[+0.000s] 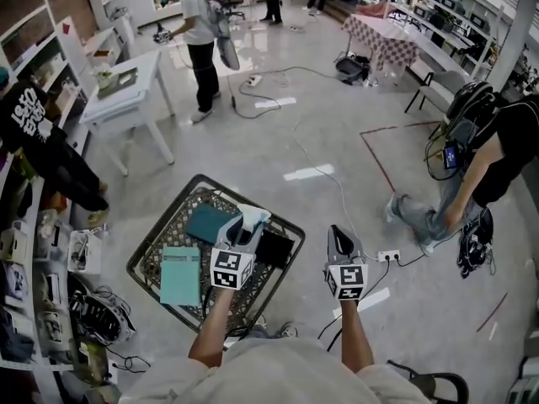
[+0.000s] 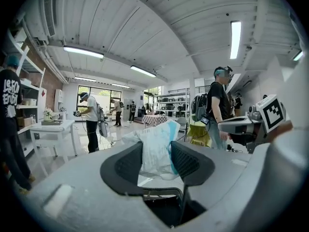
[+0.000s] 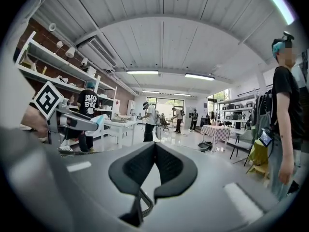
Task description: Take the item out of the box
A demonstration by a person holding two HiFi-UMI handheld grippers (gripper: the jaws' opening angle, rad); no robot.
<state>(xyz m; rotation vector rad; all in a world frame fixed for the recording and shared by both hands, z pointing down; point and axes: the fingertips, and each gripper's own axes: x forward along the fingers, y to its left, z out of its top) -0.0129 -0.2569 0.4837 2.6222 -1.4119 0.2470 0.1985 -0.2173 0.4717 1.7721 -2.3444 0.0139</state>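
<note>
Two hand-held grippers are showing ahead of the person. The left hand-held gripper (image 1: 243, 229) (image 2: 157, 162) is grasping one crumpled white-and-blue plastic packet (image 1: 251, 216) (image 2: 155, 146) between its two black jaws. The packet is sticking up past the jaw tips, with the open room behind it in the left gripper view. In the head view it is overlapping the far part of one black wire-mesh basket (image 1: 148, 259), which is sitting on the pale glossy floor (image 1: 320, 124). Three flat items are lying inside the basket: one dark teal rectangular pack (image 1: 208, 223), one light teal card box (image 1: 180, 276) and one black flat pouch (image 1: 276, 248). The right hand-held gripper (image 1: 339, 232) (image 3: 154, 150) is hanging just right of the basket over the floor. Its two jaws are pressing together at the tips, empty.
</note>
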